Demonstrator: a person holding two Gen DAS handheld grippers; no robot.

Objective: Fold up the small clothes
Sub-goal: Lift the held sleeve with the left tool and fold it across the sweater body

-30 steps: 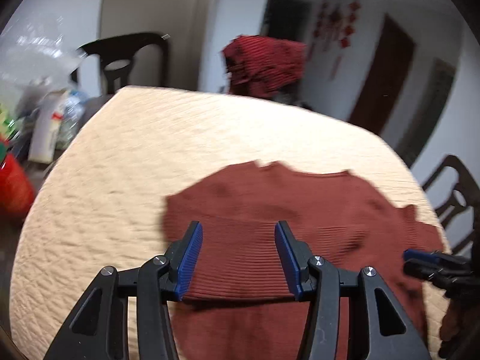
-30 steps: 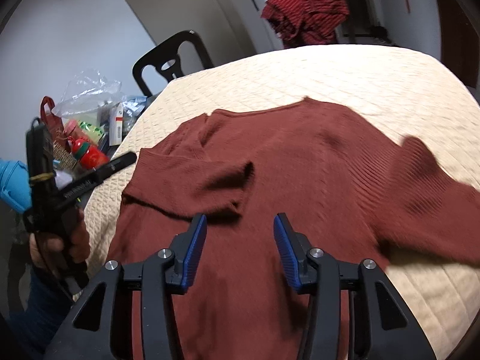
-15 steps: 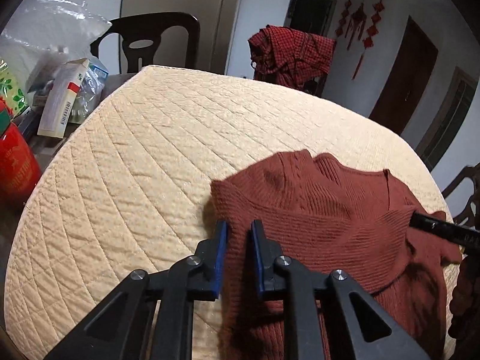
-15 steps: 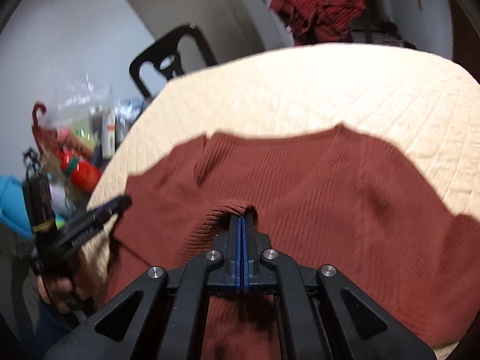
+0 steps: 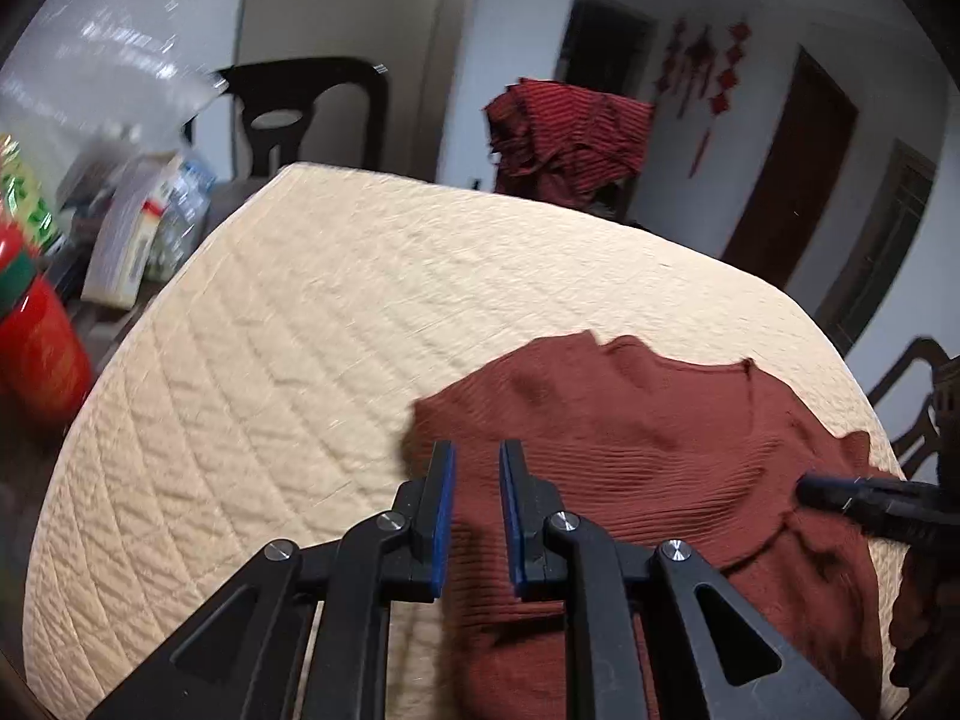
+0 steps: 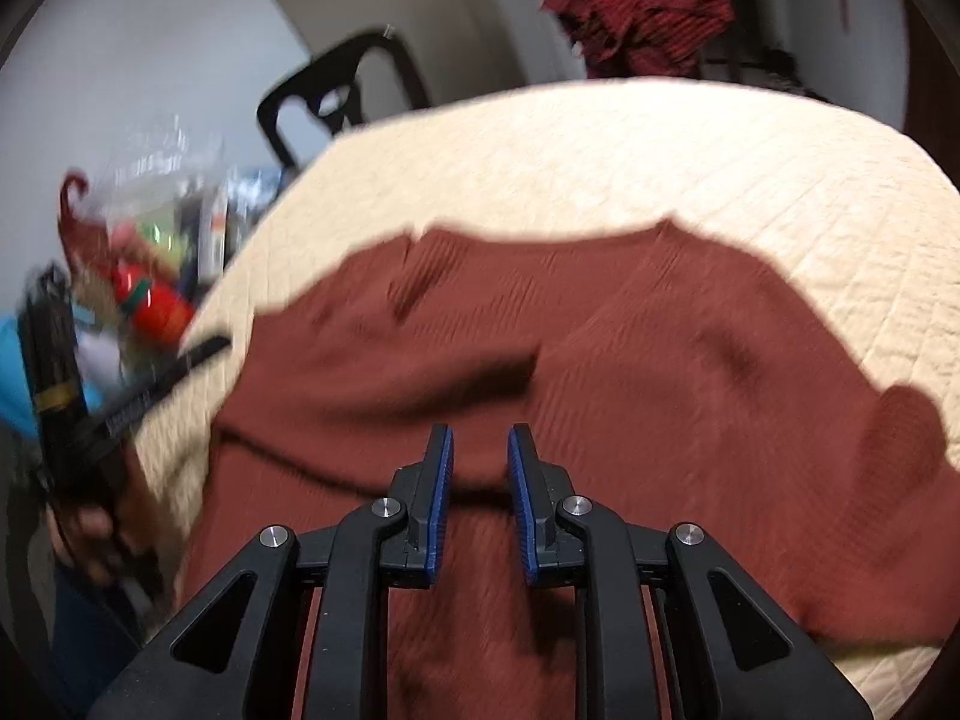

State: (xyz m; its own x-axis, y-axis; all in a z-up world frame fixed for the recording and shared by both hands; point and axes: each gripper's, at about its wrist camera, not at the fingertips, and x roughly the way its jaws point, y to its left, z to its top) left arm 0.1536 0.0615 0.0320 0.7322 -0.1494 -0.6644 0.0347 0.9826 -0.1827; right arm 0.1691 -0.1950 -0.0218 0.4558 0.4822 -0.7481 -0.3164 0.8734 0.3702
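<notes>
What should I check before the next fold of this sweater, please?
1. Right gripper clear of the sweater: jaws opening, fabric not pinched: ok.
2. Left gripper grip: narrow gap over fabric: cannot tell.
3. Folded sleeve lies across the body: ok.
4. Other sleeve folded in: not ok, it is spread sideways.
5. Fabric smooth: creases near the collar: not ok.

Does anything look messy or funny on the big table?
A bit. The brown sweater lies rumpled on the cream tablecloth, one sleeve flopped across its front. Behind the table, a red striped garment hangs bunched in a heap.
</notes>
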